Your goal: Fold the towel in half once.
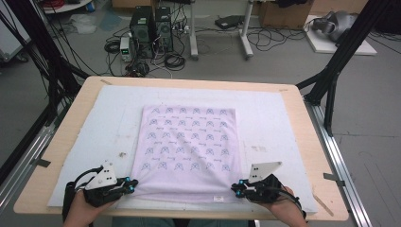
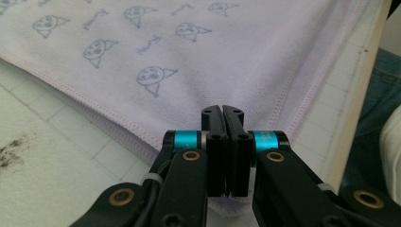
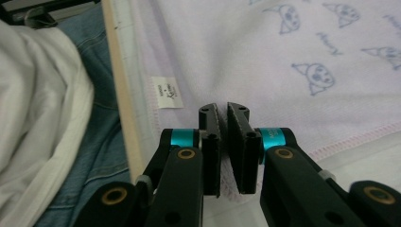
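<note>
I am holding both grippers at the near edge of the counter [image 1: 302, 142], one on each near corner of the towel [image 1: 189, 151], which is lying flat on a white gridded mat [image 1: 85, 142] at the middle of the counter. The left gripper [image 1: 134, 184] is pinching the near left corner, and its fingers [image 2: 215, 142] are standing pressed together with a scrap of the towel's corner showing between them in the left gripper view. The right gripper [image 1: 235, 189] is doing the same at the near right corner: its fingers [image 3: 210, 142] are clenched on the stitched hem, with only a thin slit left between the pads. I judge this paired corner hold to be preparing a fold, since lifting both near corners together would keep the near edge straight as it travels toward the far edge.

The towel is a soft, short-piled cloth, pale lilac, printed in rows with small blue cartoon faces and script. Its border is showing a pink overlock stitch [image 2: 94, 101], and a small white label [image 3: 166, 92] is sitting at the near hem beside the right gripper. The cloth is rippling slightly near both grips. The mat beneath is looking matte and faintly soiled at the left [image 2: 12, 151], and the counter's rim is pale wood.
</note>
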Motion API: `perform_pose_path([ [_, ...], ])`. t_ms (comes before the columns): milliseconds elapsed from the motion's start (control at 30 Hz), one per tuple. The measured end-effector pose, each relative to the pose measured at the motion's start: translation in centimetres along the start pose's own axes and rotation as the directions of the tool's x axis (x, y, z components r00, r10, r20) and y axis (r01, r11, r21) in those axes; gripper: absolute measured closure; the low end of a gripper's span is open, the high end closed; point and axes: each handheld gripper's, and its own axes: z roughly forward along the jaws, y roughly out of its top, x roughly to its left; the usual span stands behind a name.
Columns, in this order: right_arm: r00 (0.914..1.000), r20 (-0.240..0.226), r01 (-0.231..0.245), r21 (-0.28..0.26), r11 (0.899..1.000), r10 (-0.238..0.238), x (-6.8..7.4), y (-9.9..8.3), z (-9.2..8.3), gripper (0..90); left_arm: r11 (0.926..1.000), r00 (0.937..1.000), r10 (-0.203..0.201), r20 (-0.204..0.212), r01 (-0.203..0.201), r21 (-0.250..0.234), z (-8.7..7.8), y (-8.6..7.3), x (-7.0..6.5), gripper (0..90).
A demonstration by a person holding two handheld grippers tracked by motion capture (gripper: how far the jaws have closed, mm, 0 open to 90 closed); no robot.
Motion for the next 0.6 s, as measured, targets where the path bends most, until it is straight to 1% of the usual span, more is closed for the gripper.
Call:
perform_pose_path([
  [33, 0.9997, -0.023, -0.007, 0.010, 1.000, 0.007, 0.2, -0.1, 0.2, 83.6, 0.9999, 1.0000, 0.001, -0.004, -0.001, 0.012, -0.1, -0.1, -0.1, 87.7],
  [67, 0.9982, -0.060, -0.004, 0.036, 0.999, 0.006, 0.2, -0.3, 0.5, 81.7, 0.9997, 1.0000, -0.002, 0.000, 0.002, 0.025, -0.1, -0.3, 0.0, 87.2],
  [100, 0.9972, -0.074, -0.003, 0.055, 0.998, 0.007, 0.4, -0.5, 0.9, 75.9, 0.9995, 0.9998, -0.016, 0.009, 0.016, 0.028, -0.1, -0.5, 0.0, 85.9],
  [133, 0.9970, -0.076, -0.010, 0.053, 0.999, 0.014, 0.5, -0.7, 1.1, 72.2, 0.9991, 0.9995, -0.029, 0.012, 0.028, 0.031, -0.1, -0.6, 0.1, 81.0],
  [167, 0.9966, -0.079, -0.022, 0.036, 0.999, 0.025, 0.5, -0.8, 1.1, 70.6, 0.9988, 0.9992, -0.038, 0.011, 0.037, 0.031, -0.2, -0.7, 0.1, 75.3],
  [200, 0.9965, -0.078, -0.031, 0.008, 0.999, 0.031, 0.5, -0.8, 1.0, 69.8, 0.9989, 0.9993, -0.037, 0.008, 0.036, 0.031, -0.2, -0.8, 0.1, 70.9],
  [233, 0.9964, -0.076, -0.039, -0.013, 0.999, 0.038, 0.5, -0.7, 1.0, 69.2, 0.9987, 0.9994, -0.034, -0.004, 0.034, 0.038, -0.1, -0.9, 0.1, 71.0],
  [267, 0.9965, -0.076, -0.038, -0.019, 0.999, 0.036, 0.5, -0.7, 1.0, 69.0, 0.9982, 0.9996, -0.026, -0.011, 0.027, 0.054, 0.0, -0.9, 0.1, 71.6],
  [333, 0.9977, -0.058, -0.034, 0.003, 0.999, 0.034, 0.4, -0.7, 1.3, 68.6, 0.9982, 0.9995, -0.029, -0.007, 0.030, 0.053, 0.1, -1.0, 0.2, 72.2],
  [367, 0.9975, -0.061, -0.035, 0.015, 0.999, 0.036, 0.4, -0.8, 1.5, 67.7, 0.9983, 0.9995, -0.032, -0.007, 0.032, 0.049, 0.1, -0.9, 0.3, 71.9],
  [400, 0.9974, -0.062, -0.037, 0.011, 0.999, 0.037, 0.3, -0.9, 1.6, 66.4, 0.9984, 0.9993, -0.036, -0.013, 0.036, 0.043, 0.1, -0.8, 0.4, 70.5],
  [467, 0.9970, -0.056, -0.054, -0.011, 0.998, 0.054, 0.0, -0.9, 1.5, 63.4, 0.9986, 0.9988, -0.042, -0.023, 0.043, 0.030, 0.1, -0.5, 0.7, 67.1],
  [500, 0.9965, -0.050, -0.068, -0.019, 0.998, 0.067, -0.3, -0.8, 1.4, 61.3, 0.9983, 0.9982, -0.053, -0.028, 0.054, 0.022, 0.2, -0.3, 0.8, 65.2],
  [567, 0.9957, -0.039, -0.086, -0.043, 0.995, 0.084, -1.0, -0.5, 1.0, 58.7, 0.9979, 0.9972, -0.065, -0.038, 0.065, 0.007, 0.3, 0.1, 1.4, 60.5],
  [600, 0.9953, -0.024, -0.095, -0.050, 0.994, 0.094, -1.3, -0.3, 0.9, 55.7, 0.9973, 0.9965, -0.073, -0.039, 0.073, -0.003, 0.4, 0.4, 1.6, 59.5],
])
